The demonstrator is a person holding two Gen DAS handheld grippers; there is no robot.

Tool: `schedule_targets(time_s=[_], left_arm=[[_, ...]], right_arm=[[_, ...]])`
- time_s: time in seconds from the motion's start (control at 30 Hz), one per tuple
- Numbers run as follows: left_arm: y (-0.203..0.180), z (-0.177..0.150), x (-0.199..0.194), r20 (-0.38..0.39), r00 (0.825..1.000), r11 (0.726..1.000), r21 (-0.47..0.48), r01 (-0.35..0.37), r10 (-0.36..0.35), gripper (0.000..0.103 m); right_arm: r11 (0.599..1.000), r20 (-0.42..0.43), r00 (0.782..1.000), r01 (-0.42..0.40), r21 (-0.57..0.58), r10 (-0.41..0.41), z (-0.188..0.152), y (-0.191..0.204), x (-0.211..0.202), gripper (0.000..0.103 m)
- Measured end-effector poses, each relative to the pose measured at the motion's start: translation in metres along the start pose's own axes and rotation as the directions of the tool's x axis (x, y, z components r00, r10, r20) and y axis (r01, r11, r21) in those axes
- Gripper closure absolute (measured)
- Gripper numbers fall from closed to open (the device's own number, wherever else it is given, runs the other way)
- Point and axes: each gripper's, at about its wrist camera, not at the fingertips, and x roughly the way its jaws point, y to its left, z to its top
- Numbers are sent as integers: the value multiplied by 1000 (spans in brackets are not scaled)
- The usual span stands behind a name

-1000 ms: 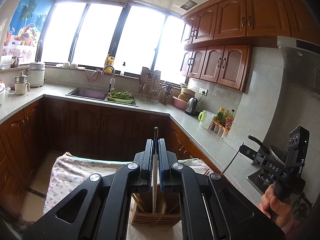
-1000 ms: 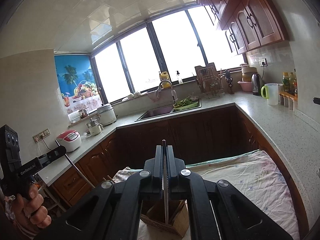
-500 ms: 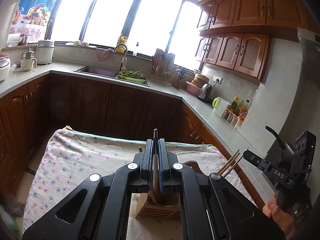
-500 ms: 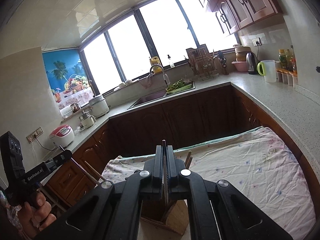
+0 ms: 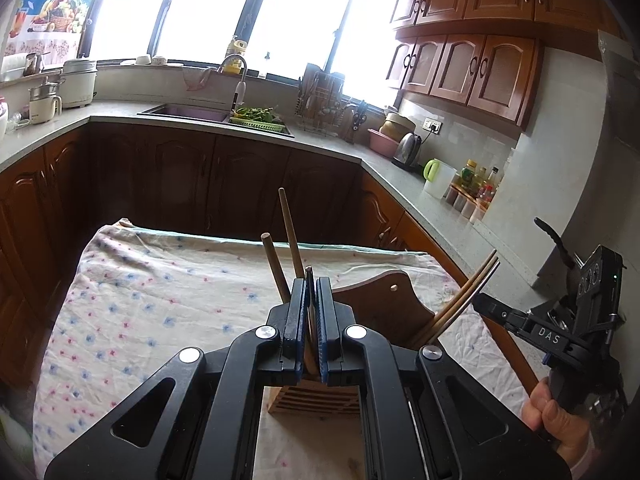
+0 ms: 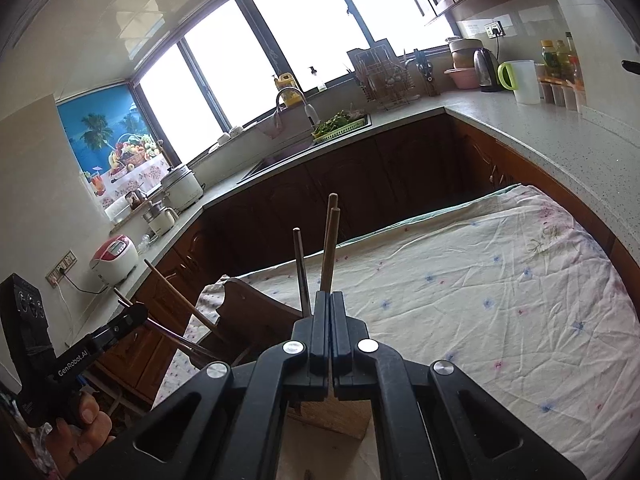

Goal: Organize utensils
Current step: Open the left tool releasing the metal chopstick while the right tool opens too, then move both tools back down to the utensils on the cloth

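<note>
Covering the tabletop [image 5: 132,300] is a wrinkled cloth [image 6: 500,300] with small flowers, and kitchen cabinets [image 5: 224,184] stand beyond its far edge. Near the near edge of the tabletop stands a wooden holder [image 5: 316,400] with slots, and beside it a brown wooden board [image 5: 384,300] rises up. Several chopsticks [image 5: 288,240] stick up out of the holder. The left tool [image 5: 311,320] is above the holder, clenched on one dark chopstick [image 5: 309,280] that stands between its blue pads. The right tool [image 6: 330,328] is also above the holder, clenched on a thin chopstick [image 6: 330,240]. Toward the right edge of the tabletop, the right tool also touches a bundle of leaning chopsticks [image 5: 468,292]; whether it grips them I cannot tell.
</note>
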Motion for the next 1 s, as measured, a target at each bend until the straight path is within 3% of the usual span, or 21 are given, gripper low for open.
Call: schedule_targets(time_s=[0.17,0.27,0.33,0.37,0.4,0.43,0.47,0.53,0.6,0.67,0.83,1.0], left_arm=[[0,0,-1,-8,1000,1000,-2,-10,10,99],[-1,-1,-6,-12,1000,1000,-13,-4,4,94],[-2,-2,-11,-8,1000,1000,-18,6,-6,82],[-3,-2,-14,-4,1000,1000,-16,4,-4,77],[-4,-3,-18,1,1000,1000,-17,0,0,63],[-6,-4,-22,9,1000,1000,-18,-3,3,51],[-7,-6,-27,17,1000,1000,-21,-3,3,49],[-8,-9,-36,19,1000,1000,-27,-4,5,40],[-8,-14,-47,25,999,999,-36,-22,23,26],[-8,-23,-59,35,998,998,-37,-49,50,18],[-4,-51,-80,-2,993,993,-34,-117,117,7],[-1,-81,-95,-62,984,986,-26,-167,165,7]], right_arm=[[1000,-1,1000,-4,9,4,1,-1,-1,103],[1000,4,1000,-16,22,16,2,-2,-5,96],[999,6,1000,-18,31,18,1,-3,-9,88],[999,7,1000,-23,33,23,0,-3,-10,77],[999,9,1000,-27,34,27,-1,-3,-13,64],[999,12,1000,-28,35,27,-2,-3,-16,58],[999,18,999,-29,38,28,-3,-3,-18,52],[999,28,999,-35,41,34,-6,-4,-26,50],[998,36,999,-42,40,40,-9,-3,-34,30],[998,48,998,-49,35,48,-13,-2,-43,24],[998,49,997,-56,20,55,-28,-2,-68,17],[999,32,998,-49,15,49,-45,-5,-93,16]])
